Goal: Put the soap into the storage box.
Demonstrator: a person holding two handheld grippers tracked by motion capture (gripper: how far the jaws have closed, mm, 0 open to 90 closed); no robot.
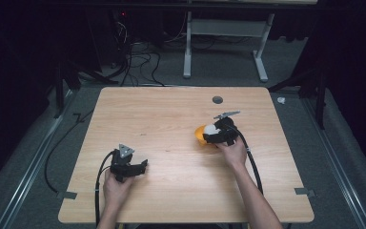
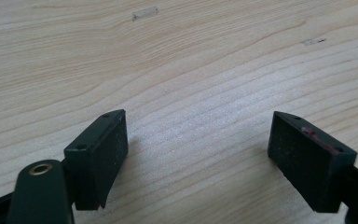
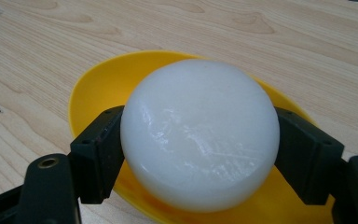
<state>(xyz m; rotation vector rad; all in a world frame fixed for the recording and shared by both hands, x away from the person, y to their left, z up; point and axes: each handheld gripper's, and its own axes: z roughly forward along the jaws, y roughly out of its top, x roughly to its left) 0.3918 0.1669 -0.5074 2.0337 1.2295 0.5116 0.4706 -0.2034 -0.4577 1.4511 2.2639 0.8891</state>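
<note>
A round white puck-shaped block (image 3: pixel 200 135) sits between the two black jaws of my right gripper (image 3: pixel 199 154), which press on its left and right sides. It hangs over a shallow yellow dish (image 3: pixel 98 88) on the wooden table. From above, the white block (image 1: pixel 211 129) and the yellow dish (image 1: pixel 199 135) lie right of the table's centre, with the right gripper (image 1: pixel 214 135) over them. My left gripper (image 1: pixel 142 167) rests near the front left of the table, held by a hand. Its jaws stand wide apart over bare wood, the left gripper (image 2: pixel 198 154) holding nothing.
The wooden table (image 1: pixel 171 119) has a dark round grommet (image 1: pixel 217 99) near its far edge. Black cables trail from both grippers toward the front edge. Beyond the table stand a white desk frame (image 1: pixel 224 47) and floor cables (image 1: pixel 138 57).
</note>
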